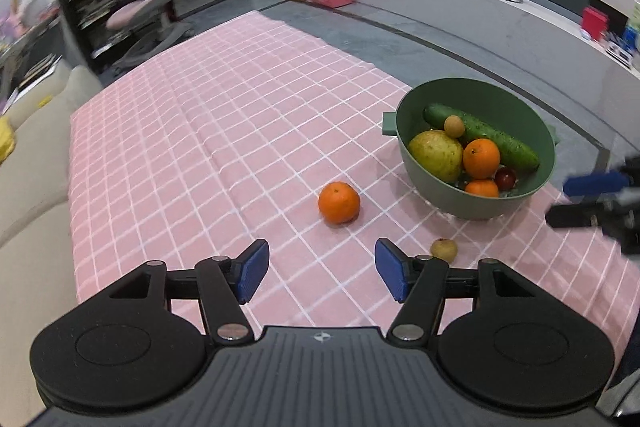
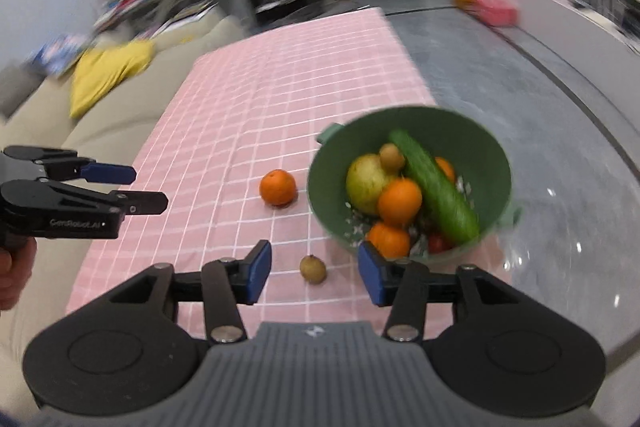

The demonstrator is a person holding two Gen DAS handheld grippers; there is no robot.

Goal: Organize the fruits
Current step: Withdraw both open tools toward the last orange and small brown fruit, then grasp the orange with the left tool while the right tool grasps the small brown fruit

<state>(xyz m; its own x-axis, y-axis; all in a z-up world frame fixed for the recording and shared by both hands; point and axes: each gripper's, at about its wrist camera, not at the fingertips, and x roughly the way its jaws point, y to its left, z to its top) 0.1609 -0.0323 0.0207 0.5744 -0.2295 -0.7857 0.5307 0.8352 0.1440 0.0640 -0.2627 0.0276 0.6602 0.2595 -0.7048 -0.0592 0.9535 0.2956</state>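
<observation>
A green bowl (image 1: 476, 99) (image 2: 472, 131) on the pink checked cloth holds a cucumber (image 1: 480, 135), a pear (image 1: 436, 155), two oranges, a small brown fruit and a red fruit. A loose orange (image 1: 339, 203) (image 2: 278, 187) lies on the cloth left of the bowl. A small brown fruit (image 1: 444, 249) (image 2: 313, 269) lies in front of the bowl. My left gripper (image 1: 322, 273) is open and empty, short of the loose orange. My right gripper (image 2: 314, 273) is open and empty, with the small brown fruit between its fingers' line.
The pink cloth (image 1: 224, 131) covers a glass table whose bare part (image 2: 560, 187) lies right of the bowl. A beige sofa (image 1: 36, 147) with a yellow cushion (image 2: 108, 71) runs along the left. A long counter (image 1: 500, 3) stands beyond.
</observation>
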